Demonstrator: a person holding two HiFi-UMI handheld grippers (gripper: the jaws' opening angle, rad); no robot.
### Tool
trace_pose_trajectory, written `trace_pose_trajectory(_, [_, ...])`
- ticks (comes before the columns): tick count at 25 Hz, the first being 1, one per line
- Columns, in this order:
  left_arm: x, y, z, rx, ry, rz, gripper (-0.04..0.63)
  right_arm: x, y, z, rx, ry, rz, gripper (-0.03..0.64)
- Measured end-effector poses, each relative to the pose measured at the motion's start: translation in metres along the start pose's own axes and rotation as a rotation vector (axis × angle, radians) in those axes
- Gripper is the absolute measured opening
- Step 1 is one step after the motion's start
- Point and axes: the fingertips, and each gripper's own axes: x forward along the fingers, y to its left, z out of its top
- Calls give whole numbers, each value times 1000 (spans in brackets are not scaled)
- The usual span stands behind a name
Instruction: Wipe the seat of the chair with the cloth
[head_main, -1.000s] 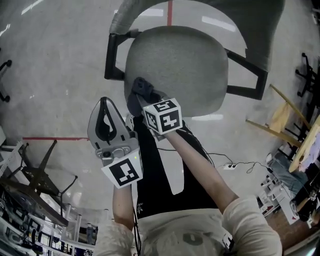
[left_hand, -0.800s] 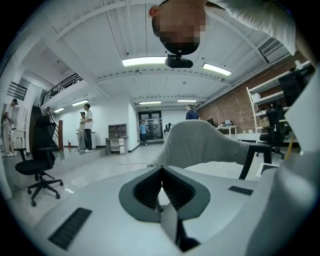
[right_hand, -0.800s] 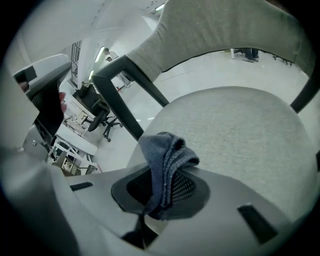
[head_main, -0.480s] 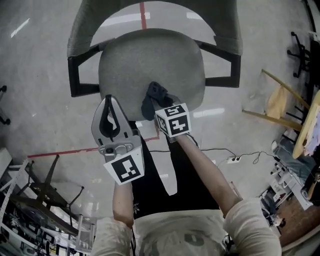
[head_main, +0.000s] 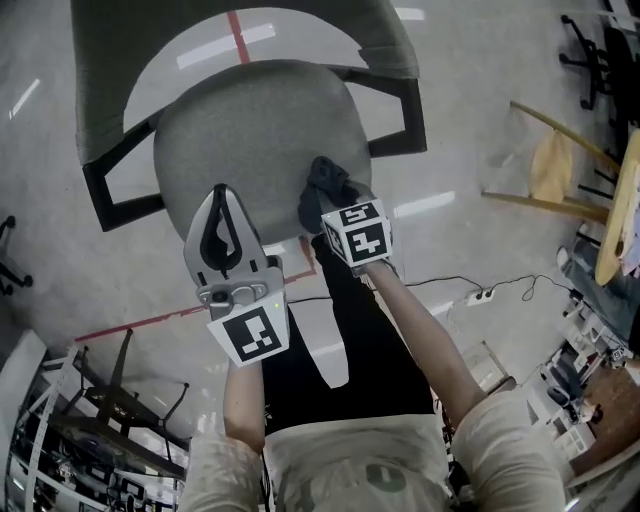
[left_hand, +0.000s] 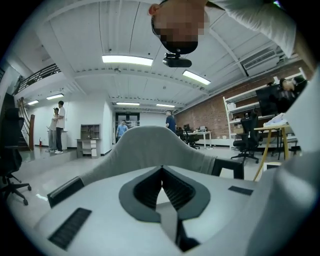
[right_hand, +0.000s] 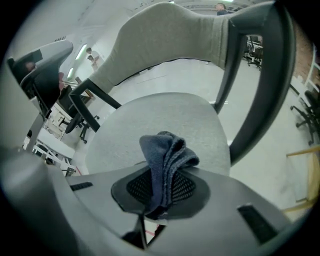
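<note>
Since half a second ago, the chair seat (head_main: 255, 140) has slid toward 10 o'clock in the head view. The dark cloth (head_main: 325, 185) sits at its 4 o'clock edge in my right gripper (head_main: 322, 205), and my left gripper (head_main: 221, 195) hovers at its 6 o'clock rim. Left gripper view: jaws pressed together on nothing, backrest (left_hand: 150, 145) at 12 o'clock. Right gripper view: jaws clamped on the bunched cloth (right_hand: 165, 155), chair seat (right_hand: 165, 117) just beyond.

Left gripper (head_main: 222, 200), jaws together, empty; right gripper (head_main: 330, 205), jaws tight on cloth (right_hand: 164, 150).
</note>
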Motion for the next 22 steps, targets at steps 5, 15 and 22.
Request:
trace_pose_trajectory(5, [9,-26,4,9,-1,-39,15,-14,-34,-6,3,-15,-56,57])
trace_pose_trajectory(15, [15,-45,4,23,9,-50,15,-32,-83,-18,28,-9,-135,57])
trace_pose_trajectory(22, [15,-38,10,23,2,-34,15,-32,-90,-20,-1,26,-171,57])
